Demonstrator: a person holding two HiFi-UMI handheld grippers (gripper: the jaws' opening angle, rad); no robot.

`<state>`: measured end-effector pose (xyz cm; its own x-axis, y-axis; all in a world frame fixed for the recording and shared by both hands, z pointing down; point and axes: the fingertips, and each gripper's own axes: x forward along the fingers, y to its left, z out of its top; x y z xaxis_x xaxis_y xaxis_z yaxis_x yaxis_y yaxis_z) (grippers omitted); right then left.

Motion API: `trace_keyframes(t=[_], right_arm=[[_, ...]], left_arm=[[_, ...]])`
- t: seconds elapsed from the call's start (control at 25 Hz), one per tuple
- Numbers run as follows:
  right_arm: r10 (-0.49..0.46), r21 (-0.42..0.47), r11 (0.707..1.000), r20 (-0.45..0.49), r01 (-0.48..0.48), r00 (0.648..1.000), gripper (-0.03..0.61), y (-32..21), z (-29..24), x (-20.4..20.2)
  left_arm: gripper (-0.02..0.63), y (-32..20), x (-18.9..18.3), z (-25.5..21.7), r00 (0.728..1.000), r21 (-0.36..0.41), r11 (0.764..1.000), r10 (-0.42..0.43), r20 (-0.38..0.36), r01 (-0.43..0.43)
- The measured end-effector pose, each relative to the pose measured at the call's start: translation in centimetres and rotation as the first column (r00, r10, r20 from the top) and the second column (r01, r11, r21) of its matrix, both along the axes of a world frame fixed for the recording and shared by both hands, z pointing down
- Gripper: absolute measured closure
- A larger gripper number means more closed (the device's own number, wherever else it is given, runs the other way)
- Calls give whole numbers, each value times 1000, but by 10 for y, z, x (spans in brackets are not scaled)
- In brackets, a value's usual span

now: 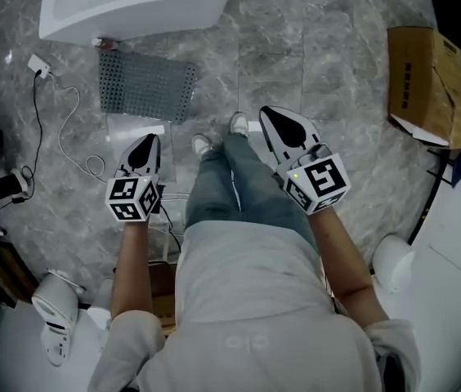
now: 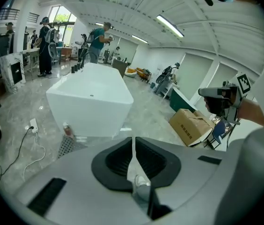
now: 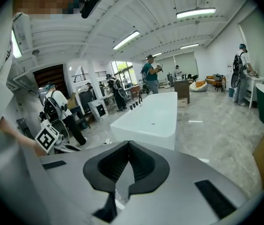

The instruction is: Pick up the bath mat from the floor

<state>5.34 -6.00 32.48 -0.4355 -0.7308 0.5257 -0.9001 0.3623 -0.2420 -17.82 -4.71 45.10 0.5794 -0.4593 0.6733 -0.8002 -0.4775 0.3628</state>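
Note:
The bath mat [image 1: 145, 86] is a grey perforated rectangle lying flat on the marble floor beside the white bathtub [image 1: 132, 2]. In the left gripper view only a corner of the mat [image 2: 65, 146] shows, past the gripper's body. My left gripper [image 1: 152, 140] hangs over the floor just short of the mat's near edge; its jaws [image 2: 132, 140] are shut with nothing between them. My right gripper [image 1: 268, 113] hovers to the right of the mat, above my legs. It points toward the bathtub [image 3: 153, 116], shut [image 3: 128, 144] and holding nothing.
A cardboard box [image 1: 427, 84] stands at the right. A power strip with a white cable [image 1: 38, 65] trails over the floor left of the mat. A small bottle [image 2: 66, 128] stands by the tub's corner. My shoes [image 1: 214, 141] are just below the mat. People stand in the background.

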Motion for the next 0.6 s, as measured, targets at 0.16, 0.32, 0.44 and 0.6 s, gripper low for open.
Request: trace_keyframes(t=[0.16, 0.32, 0.44, 0.6], right_arm=[[-1, -53, 999, -9, 0, 1000, 552, -4, 43, -1], [30, -89, 996, -3, -30, 1000, 552, -9, 80, 5], [41, -106, 994, -2, -41, 999, 552, -10, 107, 10], [53, -139, 989, -11, -54, 999, 552, -14, 150, 15]], left_arm=[[574, -2, -5, 58, 1000, -73, 997, 15, 22, -14], [502, 1, -1, 115, 999, -139, 990, 42, 31, -38], [423, 6, 9, 159, 994, -172, 982, 90, 65, -78], [358, 8, 19, 215, 984, -205, 970, 154, 95, -132]])
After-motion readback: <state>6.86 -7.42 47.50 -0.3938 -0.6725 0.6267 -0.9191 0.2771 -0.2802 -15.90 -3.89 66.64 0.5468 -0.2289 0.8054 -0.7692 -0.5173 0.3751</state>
